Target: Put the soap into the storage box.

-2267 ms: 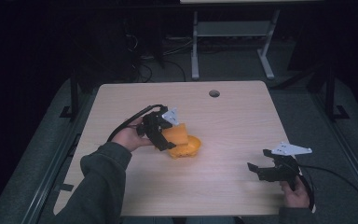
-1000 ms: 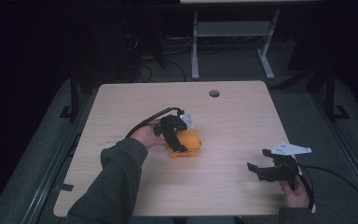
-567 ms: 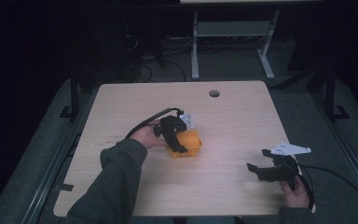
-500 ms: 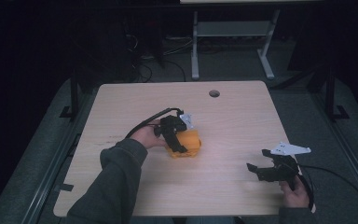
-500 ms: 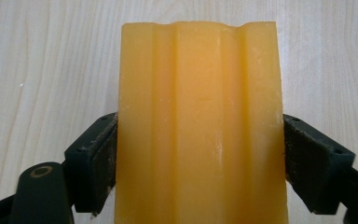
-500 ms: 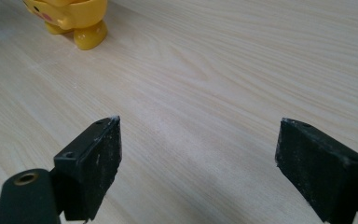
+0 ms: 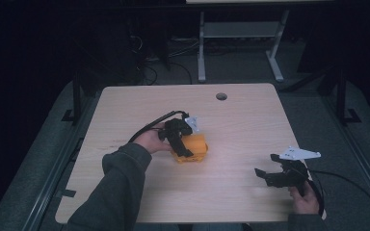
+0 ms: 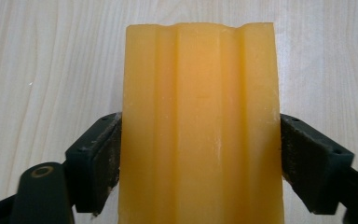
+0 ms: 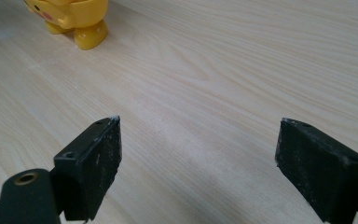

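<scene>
While left claw (image 8: 200,154) clamps yellow toy (image 8: 200,126), right claw (image 9: 198,168) gapes.

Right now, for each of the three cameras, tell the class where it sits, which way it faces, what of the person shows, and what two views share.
High view: above the person's side, facing forward and down on the table; both forearms, left gripper, right gripper.
Left gripper view: on the left gripper, facing down; its jaws flank the yellow toy.
Right gripper view: low over the wood, its open jaws in front.
Shared: all three views show the toy.

A pale wooden table (image 7: 250,144) (round hole (image 7: 221,96) near its far edge) on grey floor (image 7: 318,110)
</scene>
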